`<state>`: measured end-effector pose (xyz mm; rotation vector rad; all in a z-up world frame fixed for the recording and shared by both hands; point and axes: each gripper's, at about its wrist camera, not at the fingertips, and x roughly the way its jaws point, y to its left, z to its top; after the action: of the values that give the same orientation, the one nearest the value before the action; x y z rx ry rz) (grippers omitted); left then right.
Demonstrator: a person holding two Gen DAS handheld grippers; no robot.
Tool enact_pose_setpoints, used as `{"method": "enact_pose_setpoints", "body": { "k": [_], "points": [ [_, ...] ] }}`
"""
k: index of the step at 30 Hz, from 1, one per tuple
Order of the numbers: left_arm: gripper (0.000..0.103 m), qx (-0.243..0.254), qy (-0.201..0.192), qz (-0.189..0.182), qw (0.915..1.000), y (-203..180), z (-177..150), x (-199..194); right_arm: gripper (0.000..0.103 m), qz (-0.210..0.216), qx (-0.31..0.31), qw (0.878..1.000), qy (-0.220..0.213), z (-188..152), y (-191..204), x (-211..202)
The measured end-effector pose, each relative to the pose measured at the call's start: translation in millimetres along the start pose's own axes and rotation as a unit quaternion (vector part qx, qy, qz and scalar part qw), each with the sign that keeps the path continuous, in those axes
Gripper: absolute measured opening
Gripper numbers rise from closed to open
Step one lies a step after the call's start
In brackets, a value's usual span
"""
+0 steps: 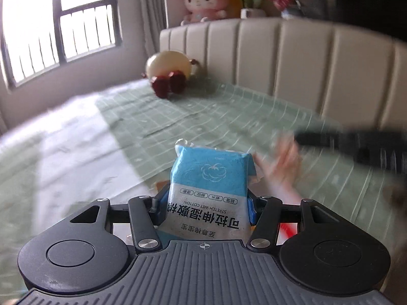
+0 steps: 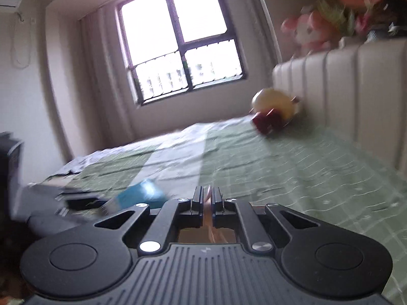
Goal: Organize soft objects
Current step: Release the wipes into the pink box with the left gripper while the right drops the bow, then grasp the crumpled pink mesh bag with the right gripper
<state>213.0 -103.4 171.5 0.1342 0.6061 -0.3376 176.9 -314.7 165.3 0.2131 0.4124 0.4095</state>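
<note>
My left gripper (image 1: 206, 204) is shut on a blue and white pack of wet cotton wipes (image 1: 211, 178), which stands upright between its blue pads over the bed. The same pack shows as a blue blur (image 2: 142, 195) in the right wrist view. My right gripper (image 2: 209, 195) is shut on a thin pinkish item (image 2: 209, 225), of which only a narrow strip shows between the fingers. In the left wrist view the right gripper (image 1: 300, 137) is a dark blur to the right of the pack, and a blurred pink shape (image 1: 279, 167) hangs below its tip.
A bed with a green checked sheet (image 1: 229, 117) fills the middle. A cream plush with red feet (image 1: 168, 73) lies against the padded beige headboard (image 1: 305, 58). A pink plush (image 1: 203, 0) and other toys sit on top. A barred window (image 2: 178, 40) is behind.
</note>
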Motion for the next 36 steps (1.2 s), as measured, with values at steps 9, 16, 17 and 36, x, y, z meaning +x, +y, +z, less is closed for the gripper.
{"method": "enact_pose_setpoints", "body": {
  "k": [9,16,17,36],
  "points": [
    [0.058,-0.117,0.067,-0.097,0.9861,40.4,0.0,103.3,0.046,-0.087,-0.018,0.995,0.042,-41.9,-25.8,-0.7],
    [0.058,-0.154,-0.069,-0.094,0.9812,68.5,-13.4,18.1,0.051,-0.114,-0.063,0.99,0.056,-80.9,7.7,-13.5],
    [0.058,-0.146,-0.07,-0.074,0.984,71.8,-17.5,4.4,0.056,-0.112,-0.069,0.99,0.054,-84.2,16.6,-16.9],
    [0.058,-0.245,-0.019,0.11,0.9631,169.6,-219.4,-158.0,0.075,-0.036,-0.117,0.984,0.128,-151.0,166.7,26.4]
  ]
}}
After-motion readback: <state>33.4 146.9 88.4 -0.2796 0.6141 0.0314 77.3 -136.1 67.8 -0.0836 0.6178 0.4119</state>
